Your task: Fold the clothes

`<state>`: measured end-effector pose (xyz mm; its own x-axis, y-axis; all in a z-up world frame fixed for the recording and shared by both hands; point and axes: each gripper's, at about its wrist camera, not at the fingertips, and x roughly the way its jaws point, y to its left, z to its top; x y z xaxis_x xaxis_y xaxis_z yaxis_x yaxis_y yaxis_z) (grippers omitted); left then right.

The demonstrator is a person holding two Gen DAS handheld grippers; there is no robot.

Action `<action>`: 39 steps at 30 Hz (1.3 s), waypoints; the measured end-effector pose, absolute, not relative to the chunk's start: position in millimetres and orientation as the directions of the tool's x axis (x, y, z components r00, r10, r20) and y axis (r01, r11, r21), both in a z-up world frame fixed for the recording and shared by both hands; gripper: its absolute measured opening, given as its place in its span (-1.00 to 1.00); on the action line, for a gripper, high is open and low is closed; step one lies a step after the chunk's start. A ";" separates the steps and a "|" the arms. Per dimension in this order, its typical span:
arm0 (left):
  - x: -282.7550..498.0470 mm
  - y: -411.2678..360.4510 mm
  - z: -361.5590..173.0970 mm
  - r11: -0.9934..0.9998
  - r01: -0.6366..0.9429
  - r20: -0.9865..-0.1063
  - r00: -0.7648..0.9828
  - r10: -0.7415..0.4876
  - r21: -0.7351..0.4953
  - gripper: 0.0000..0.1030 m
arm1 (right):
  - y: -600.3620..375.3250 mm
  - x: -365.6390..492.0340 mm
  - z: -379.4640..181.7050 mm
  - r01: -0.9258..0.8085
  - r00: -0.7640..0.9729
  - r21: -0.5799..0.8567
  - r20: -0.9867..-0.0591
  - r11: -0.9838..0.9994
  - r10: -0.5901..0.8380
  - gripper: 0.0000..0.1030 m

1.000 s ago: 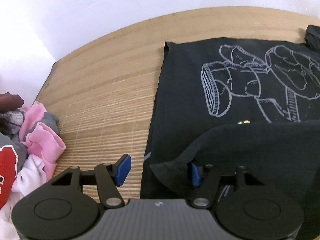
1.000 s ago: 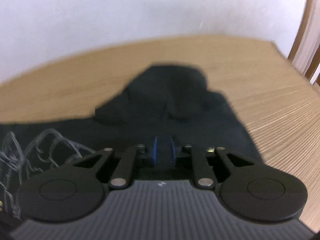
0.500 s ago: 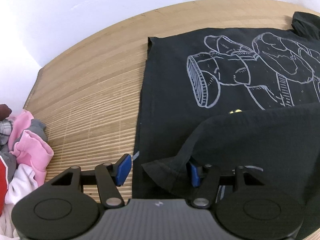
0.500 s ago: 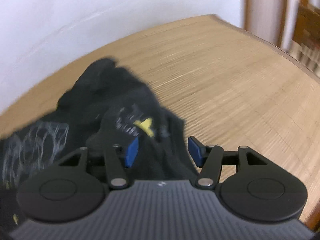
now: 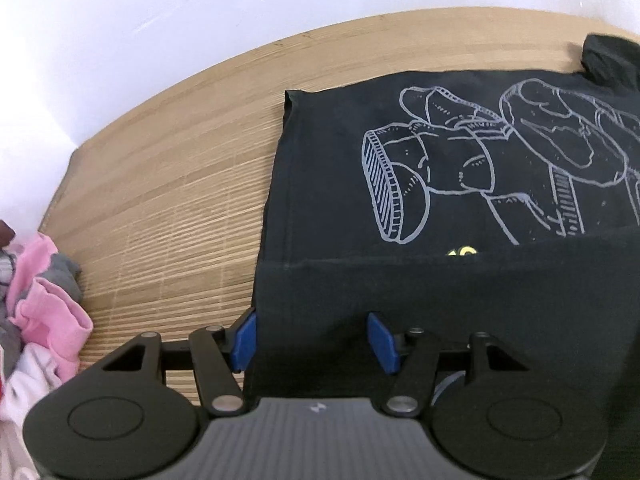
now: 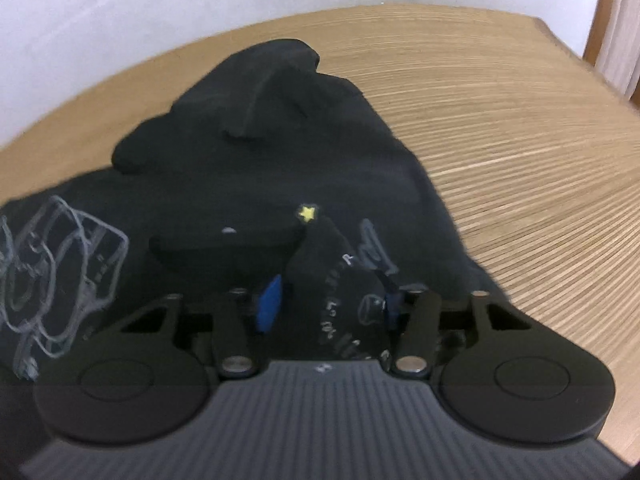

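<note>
Black T-shirt (image 5: 344, 184) lies flat on the bench (image 5: 168, 184), its near edge folded over. Left tongs (image 5: 312, 340) gape around that hem; right tongs (image 6: 332, 304) are closing on a bunched fold, seemingly not yet pinched.

Home room: slatted wooden table (image 5: 168, 184) against white wall (image 5: 160, 12), laundry heap (image 5: 36, 320) at edge.

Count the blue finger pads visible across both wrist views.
4. Left gripper: one at the black T-shirt's left edge, one over its folded layer. Right gripper, closing: one left of a bunched fold; the right one mostly hidden.
</note>
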<state>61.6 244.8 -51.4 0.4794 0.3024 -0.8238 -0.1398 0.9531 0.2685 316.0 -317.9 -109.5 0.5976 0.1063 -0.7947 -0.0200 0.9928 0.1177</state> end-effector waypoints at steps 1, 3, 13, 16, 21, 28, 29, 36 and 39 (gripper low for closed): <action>60.2 247.5 -51.0 0.955 -0.157 -0.827 0.477 0.296 0.250 0.22 | -318.4 313.3 -109.4 -0.025 0.614 0.109 -0.783 0.994 0.102 -0.28; 57.6 254.0 -49.8 0.956 -0.200 -0.830 0.479 0.286 0.214 0.23 | -322.0 309.8 -107.6 -0.052 0.626 0.140 -0.767 0.989 0.142 -0.68; 67.8 257.4 -51.3 0.951 -0.241 -0.825 0.483 0.293 0.196 0.35 | -346.2 314.5 -114.0 -0.086 0.611 0.304 -0.736 0.949 0.291 -0.68; 72.2 256.5 -54.4 0.945 -0.255 -0.823 0.478 0.306 0.203 0.38 | -346.4 316.7 -112.5 -0.108 0.600 0.306 -0.739 0.946 0.307 -0.56; 78.9 261.7 -55.9 0.881 -0.372 -0.794 0.420 0.440 0.292 -0.03 | -349.0 312.6 -108.9 -0.081 0.628 0.277 -0.732 0.957 0.265 -0.49; 65.7 287.0 -49.8 0.820 -0.482 -0.804 0.328 0.496 0.309 -0.34 | -365.2 285.9 -98.6 -0.050 0.681 0.301 -0.687 0.952 0.253 -0.27; 62.8 284.5 -46.1 0.833 -0.468 -0.802 0.352 0.482 0.296 -0.29 | -367.9 283.5 -97.7 -0.050 0.680 0.317 -0.684 0.947 0.265 -0.24; 82.5 249.2 -43.4 0.939 -0.214 -0.827 0.448 0.340 0.270 0.17 | -354.7 309.8 -105.8 -0.086 0.618 0.386 -0.703 0.919 0.353 -0.01; 87.4 231.3 -51.5 0.934 -0.124 -0.821 0.448 0.354 0.335 0.30 | -330.9 311.4 -110.6 -0.171 0.629 0.262 -0.713 0.950 0.310 0.01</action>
<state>87.4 231.3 -51.5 0.4478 0.3539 -0.8211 -0.1242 0.9341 0.3348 311.4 -330.9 -110.6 0.6291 0.3100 -0.7128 -0.1711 0.9497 0.2621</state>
